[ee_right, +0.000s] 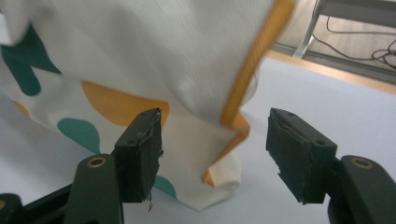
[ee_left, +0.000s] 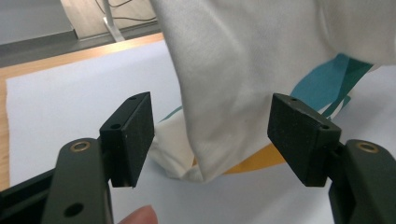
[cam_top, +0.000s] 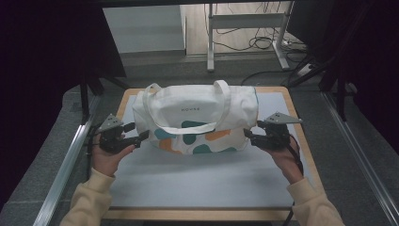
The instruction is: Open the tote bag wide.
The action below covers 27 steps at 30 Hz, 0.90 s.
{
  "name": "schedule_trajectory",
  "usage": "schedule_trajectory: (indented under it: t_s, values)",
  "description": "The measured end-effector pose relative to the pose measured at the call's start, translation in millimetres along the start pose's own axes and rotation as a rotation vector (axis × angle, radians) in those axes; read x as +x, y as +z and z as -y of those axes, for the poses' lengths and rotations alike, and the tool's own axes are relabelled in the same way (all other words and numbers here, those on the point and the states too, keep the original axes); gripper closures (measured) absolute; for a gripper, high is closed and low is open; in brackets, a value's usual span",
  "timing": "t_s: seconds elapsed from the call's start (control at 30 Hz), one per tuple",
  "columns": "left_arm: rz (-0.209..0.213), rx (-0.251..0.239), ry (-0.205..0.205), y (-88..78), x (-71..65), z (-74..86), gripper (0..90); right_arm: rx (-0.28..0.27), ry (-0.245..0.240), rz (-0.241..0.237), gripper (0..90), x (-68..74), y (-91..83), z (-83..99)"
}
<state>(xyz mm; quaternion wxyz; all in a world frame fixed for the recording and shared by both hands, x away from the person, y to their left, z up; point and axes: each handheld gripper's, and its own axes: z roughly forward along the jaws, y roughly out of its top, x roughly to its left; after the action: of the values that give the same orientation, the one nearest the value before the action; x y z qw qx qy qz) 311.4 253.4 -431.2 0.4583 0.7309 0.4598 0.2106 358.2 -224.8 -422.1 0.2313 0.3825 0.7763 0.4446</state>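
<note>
A white cloth bag (cam_top: 197,110) with teal and orange blobs and two handles stands on the white mat (cam_top: 202,179). My left gripper (cam_top: 141,137) is open at the bag's lower left corner (ee_left: 196,158), whose folded fabric lies between the jaws without being pinched. My right gripper (cam_top: 248,134) is open at the lower right corner (ee_right: 219,158), where an orange seam (ee_right: 252,60) runs down between the jaws. Its left pad (ee_right: 147,154) is frayed.
The mat covers a wooden table (cam_top: 301,141) with metal rails at both sides. Behind the table are a white desk frame (cam_top: 244,28) and floor cables (cam_top: 261,42). Bare mat lies in front of the bag.
</note>
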Motion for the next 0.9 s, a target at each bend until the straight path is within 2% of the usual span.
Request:
schedule_trajectory:
  t_s: [0.1, 0.23, 0.33, 0.4, 0.47, 0.53, 0.7, 0.9]
  values:
    - [0.018, -0.003, -0.004, 3.3, 1.8, -3.5, 31.8, -0.013, -0.015, 0.001, 37.6, 1.9, -2.0, -7.7]
    - [0.043, 0.000, 0.001, 8.7, 3.3, -6.5, 37.2, -0.030, -0.026, -0.001, 45.9, 3.2, -2.0, -15.9]
    - [0.070, -0.003, 0.014, 10.2, 1.2, -7.2, 52.4, -0.030, -0.030, -0.005, 57.6, 3.8, 0.4, -17.8]
    - [0.053, -0.006, 0.041, 9.4, -1.5, -6.8, 63.4, -0.027, -0.029, -0.013, 64.1, 3.7, 1.5, -17.6]
    - [0.054, -0.022, 0.064, 6.4, -3.5, -5.4, 74.1, -0.028, -0.032, -0.018, 67.1, 4.2, 1.1, -17.1]
    - [0.053, -0.032, 0.072, 3.6, -4.4, -3.9, 80.6, -0.039, -0.040, -0.018, 68.8, 5.2, -1.2, -16.2]
    - [0.081, -0.041, 0.075, -2.5, -5.7, 3.6, 84.5, -0.048, -0.051, -0.035, 71.9, 8.4, -7.5, -10.7]
    - [0.105, -0.027, 0.090, -3.1, -10.3, 14.7, 85.6, -0.030, -0.059, -0.063, 75.5, 11.3, -7.3, 2.5]
